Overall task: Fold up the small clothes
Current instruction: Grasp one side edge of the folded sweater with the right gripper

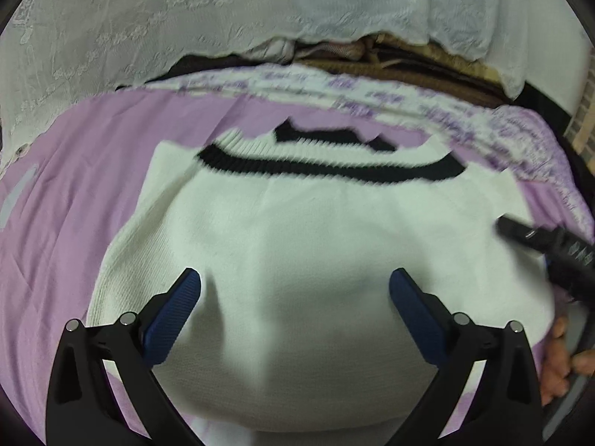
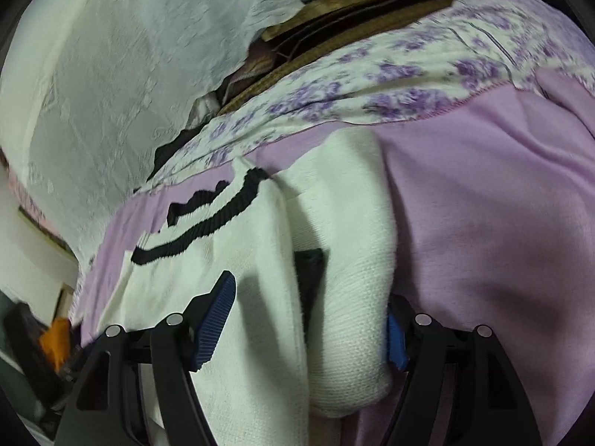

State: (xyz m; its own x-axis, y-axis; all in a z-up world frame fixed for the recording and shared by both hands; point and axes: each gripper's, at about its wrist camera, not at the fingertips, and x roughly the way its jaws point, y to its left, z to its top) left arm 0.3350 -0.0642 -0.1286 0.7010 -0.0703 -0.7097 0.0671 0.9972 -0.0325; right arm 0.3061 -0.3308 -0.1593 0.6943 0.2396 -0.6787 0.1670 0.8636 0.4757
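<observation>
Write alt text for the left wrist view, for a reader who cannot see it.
A white sweater with a black collar stripe lies spread on a lilac sheet, seen from just above. The left tool hangs open over its lower half, holding nothing. The right tool reaches in over the sweater's right edge.

Lilac bedsheet (image 1: 93,186) spread across the bed, white knit sweater (image 1: 316,260) with black trim lying flat on it, floral-printed border (image 2: 372,85) along the far edge

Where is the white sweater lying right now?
The white sweater lies spread on the lilac sheet, filling the centre of the left wrist view, with its black-trimmed collar toward the floral border. The right wrist view shows its sleeve bunched up.
</observation>
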